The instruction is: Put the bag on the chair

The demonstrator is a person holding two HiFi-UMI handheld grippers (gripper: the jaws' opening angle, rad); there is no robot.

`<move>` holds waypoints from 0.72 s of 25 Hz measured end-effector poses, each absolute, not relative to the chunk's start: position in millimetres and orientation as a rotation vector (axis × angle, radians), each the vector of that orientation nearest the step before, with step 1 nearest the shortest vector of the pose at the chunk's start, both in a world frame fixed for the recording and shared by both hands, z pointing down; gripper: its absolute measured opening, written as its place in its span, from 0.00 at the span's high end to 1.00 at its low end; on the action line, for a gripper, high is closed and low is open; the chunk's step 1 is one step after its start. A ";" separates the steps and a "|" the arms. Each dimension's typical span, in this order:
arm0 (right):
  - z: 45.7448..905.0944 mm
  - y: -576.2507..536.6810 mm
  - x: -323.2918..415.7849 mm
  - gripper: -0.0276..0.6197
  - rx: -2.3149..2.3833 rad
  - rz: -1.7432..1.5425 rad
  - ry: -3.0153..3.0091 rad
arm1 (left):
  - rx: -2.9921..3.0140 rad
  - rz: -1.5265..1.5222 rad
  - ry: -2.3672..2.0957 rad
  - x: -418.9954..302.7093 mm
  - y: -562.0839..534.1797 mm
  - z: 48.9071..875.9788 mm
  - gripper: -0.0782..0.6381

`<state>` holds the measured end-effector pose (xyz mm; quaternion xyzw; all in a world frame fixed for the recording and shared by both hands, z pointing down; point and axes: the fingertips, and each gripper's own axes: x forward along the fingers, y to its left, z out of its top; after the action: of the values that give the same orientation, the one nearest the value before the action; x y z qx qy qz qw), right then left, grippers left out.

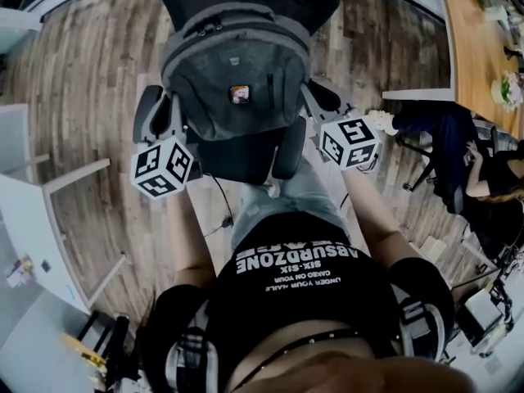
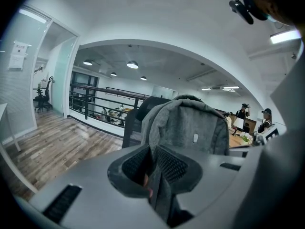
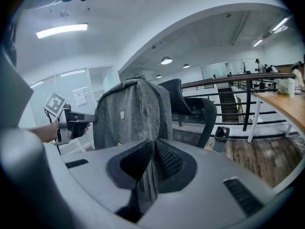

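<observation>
A grey backpack [image 1: 233, 76] stands upright over the seat of a black office chair [image 1: 246, 160], in front of its backrest; whether it rests on the seat I cannot tell. My left gripper [image 1: 173, 115] is at the bag's left side and my right gripper [image 1: 315, 103] at its right side. In the left gripper view the jaws [image 2: 153, 168] are shut on a fold of grey bag fabric, with the bag [image 2: 190, 128] and the chair [image 2: 138, 113] behind. In the right gripper view the jaws [image 3: 152, 163] pinch grey fabric of the bag [image 3: 128, 113] beside the chair [image 3: 190, 109].
Wood-plank floor lies all around the chair. White desks [image 1: 33, 219] stand at the left. A wooden table [image 1: 475, 47] and a seated person [image 1: 458, 137] are at the right. A black railing [image 3: 248, 80] and a small bin [image 3: 220, 133] are behind the chair.
</observation>
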<state>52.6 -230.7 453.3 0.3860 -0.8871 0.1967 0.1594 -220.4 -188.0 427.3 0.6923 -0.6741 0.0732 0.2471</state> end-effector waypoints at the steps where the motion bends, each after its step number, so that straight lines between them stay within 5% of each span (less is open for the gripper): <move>1: 456.1 -234.6 52.6 0.89 1.100 0.565 -2.532 | 1.883 0.201 -1.839 -220.4 -191.9 430.1 0.80; 18: 519.9 -262.4 44.3 0.89 1.072 0.653 -2.440 | 1.811 0.251 -1.797 -229.5 -224.9 496.6 0.80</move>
<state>44.3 -262.4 519.9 0.3830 -0.8717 0.2334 0.1975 -229.5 -224.9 496.6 0.6771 -0.6720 0.0939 0.2849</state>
